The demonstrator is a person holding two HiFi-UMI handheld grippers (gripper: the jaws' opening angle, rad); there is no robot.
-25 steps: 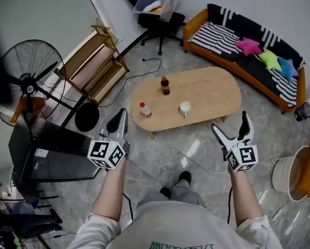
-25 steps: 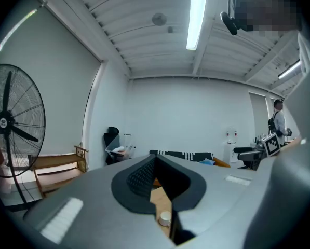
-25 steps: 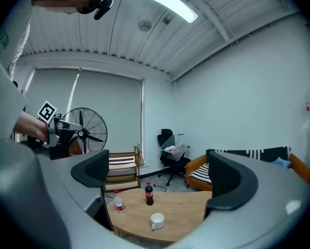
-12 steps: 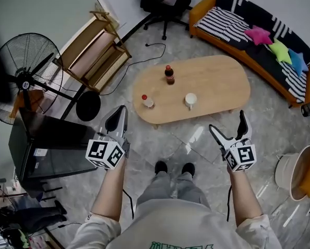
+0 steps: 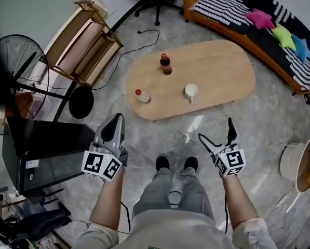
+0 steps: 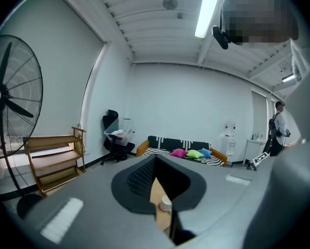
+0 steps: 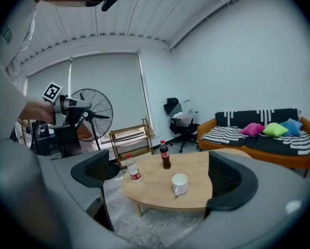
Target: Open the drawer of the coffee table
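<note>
The person is standing and holding both tools out over the grey floor. The left gripper point(image 5: 116, 126) is carrying its jaws closed together with nothing clamped; in the left gripper view only a thin slit is showing between them, and through it a strip of wood and the white mug point(image 6: 166, 204). The right gripper point(image 5: 216, 131) is holding its jaws wide apart and empty.

The oval wooden coffee table point(image 5: 212, 66) is lying ahead of both grippers, well apart from them, and is sitting framed between the right gripper's spread jaws in that gripper's view. Its drawer cannot be made out from these angles. Ahead of the left gripper on the table, a small bottle point(image 5: 141, 95) with a red cap is standing near the closer edge, wearing a red and white label. Beyond it a dark cola bottle point(image 5: 165, 65) is showing a red label (the print on both is too small to read). The mug is standing ahead of the right gripper.

Each gripper's cube point(image 5: 103, 165) is bearing black-and-white square markers.
</note>
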